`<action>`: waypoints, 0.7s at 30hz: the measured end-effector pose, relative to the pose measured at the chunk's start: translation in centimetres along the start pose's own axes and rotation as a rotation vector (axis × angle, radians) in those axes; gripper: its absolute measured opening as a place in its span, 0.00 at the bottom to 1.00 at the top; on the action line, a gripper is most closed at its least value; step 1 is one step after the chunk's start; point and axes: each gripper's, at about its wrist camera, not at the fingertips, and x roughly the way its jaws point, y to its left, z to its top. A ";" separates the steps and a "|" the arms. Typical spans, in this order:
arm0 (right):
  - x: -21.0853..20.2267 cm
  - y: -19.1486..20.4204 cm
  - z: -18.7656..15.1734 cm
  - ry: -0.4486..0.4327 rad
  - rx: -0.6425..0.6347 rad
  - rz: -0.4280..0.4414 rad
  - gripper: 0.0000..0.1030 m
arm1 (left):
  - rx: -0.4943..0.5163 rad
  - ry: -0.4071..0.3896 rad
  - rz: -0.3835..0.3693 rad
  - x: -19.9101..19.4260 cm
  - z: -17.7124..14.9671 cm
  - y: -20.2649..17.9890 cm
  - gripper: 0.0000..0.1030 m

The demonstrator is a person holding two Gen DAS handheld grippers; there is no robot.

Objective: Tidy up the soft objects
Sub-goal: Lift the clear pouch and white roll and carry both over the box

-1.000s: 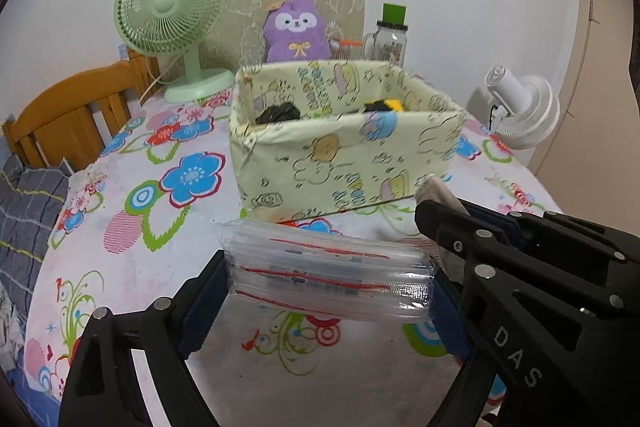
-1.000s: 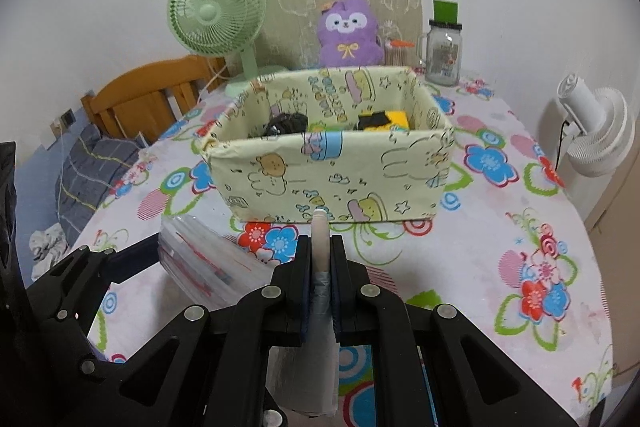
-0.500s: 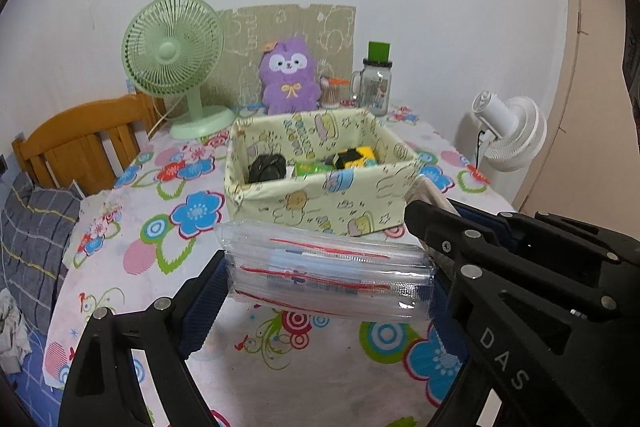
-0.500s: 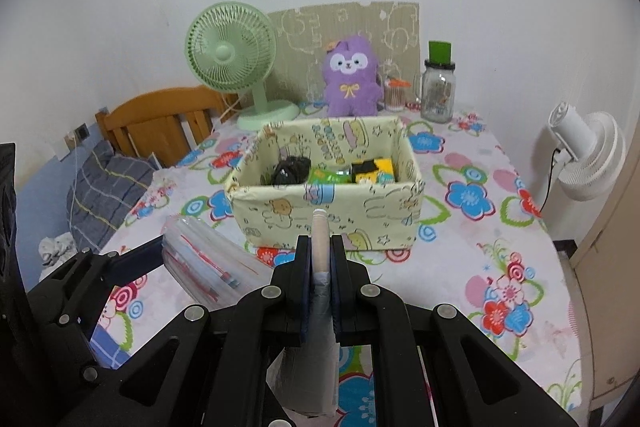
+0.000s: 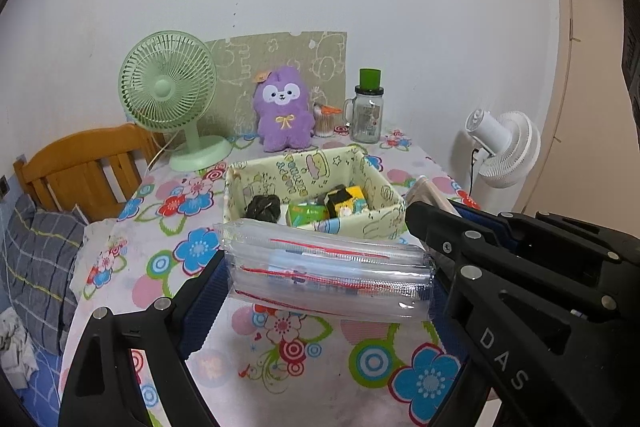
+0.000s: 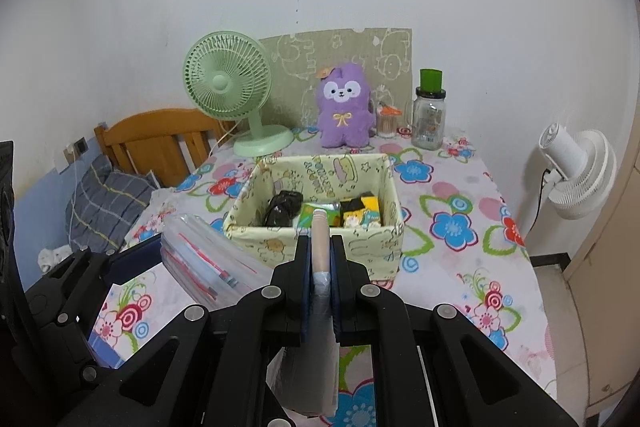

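A pack of clear zip bags (image 5: 328, 271) with red lines hangs above the floral table, and my left gripper (image 5: 322, 291) is shut on it, jaws wide, pads on its two short ends. My right gripper (image 6: 320, 247) is shut on a thin pale flat packet (image 6: 320, 227) in clear wrap, which stands up between the pads. The two grippers sit side by side: the right one's black frame (image 5: 520, 259) shows at the right of the left wrist view. Beyond them stands a yellow-green fabric box (image 6: 360, 247) holding a black bundle (image 6: 284, 209), a green packet and a yellow-black item.
Along the back wall stand a green desk fan (image 6: 228, 83), a purple plush (image 6: 346, 107) and a glass jar with a green lid (image 6: 429, 115). A white fan (image 6: 576, 171) is off the table's right edge. A wooden chair (image 6: 156, 139) and grey plaid cloth are at left.
Both grippers have risen and drawn back from the box with their loads still held. The box now looks smaller and its inside shows from above.
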 end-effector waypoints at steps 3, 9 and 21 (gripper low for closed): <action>0.3 -0.2 0.7 -0.004 -0.001 -0.004 0.10 | 0.003 -0.004 0.000 0.4 0.7 0.1 0.88; 1.4 -0.5 2.1 -0.014 -0.005 -0.002 0.10 | 0.004 -0.013 0.009 1.4 2.0 0.5 0.88; 5.3 -1.2 4.7 -0.009 -0.020 0.003 0.11 | -0.004 -0.008 0.026 4.9 4.1 1.0 0.89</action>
